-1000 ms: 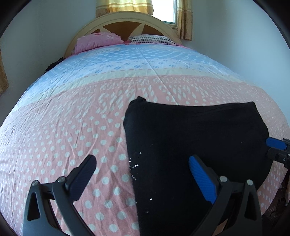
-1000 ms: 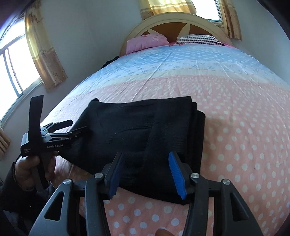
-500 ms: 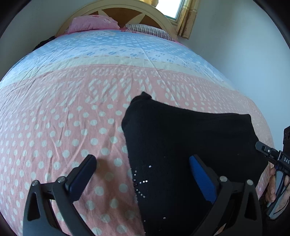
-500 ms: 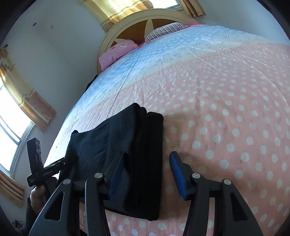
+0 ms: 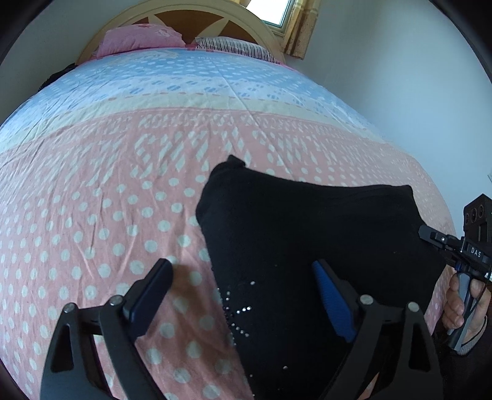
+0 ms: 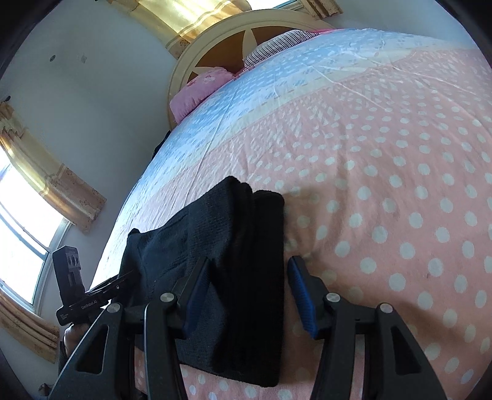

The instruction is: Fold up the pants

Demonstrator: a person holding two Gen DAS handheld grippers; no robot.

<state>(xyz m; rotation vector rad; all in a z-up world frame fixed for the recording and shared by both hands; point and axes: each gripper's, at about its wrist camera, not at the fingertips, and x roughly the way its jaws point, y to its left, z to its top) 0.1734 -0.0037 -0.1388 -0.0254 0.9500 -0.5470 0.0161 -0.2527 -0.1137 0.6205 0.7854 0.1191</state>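
Your black pants (image 5: pixel 307 246) lie folded into a compact stack on the pink polka-dot end of the bed (image 5: pixel 92 215), close to the foot edge nearest you. In the right wrist view the stack (image 6: pixel 233 261) shows several layered folds along its right side, and small shiny studs dot the fabric in the left wrist view.

Your left hand-held gripper (image 5: pixel 243 298) has its jaws spread wide, holding nothing: one finger sits over the bare bedspread, the other over the pants, so it straddles the stack's left edge. Whether it touches the cloth cannot be told.

Your right hand-held gripper (image 6: pixel 249 292) is also spread apart and empty, its left finger over the pants and its right finger over the bedspread just beside the stack's right edge.

At the head of the bed a pink pillow (image 5: pixel 138 38) and a striped pillow (image 5: pixel 233 47) rest against the arched headboard (image 5: pixel 200 18), with yellow curtains (image 6: pixel 187 15) behind.
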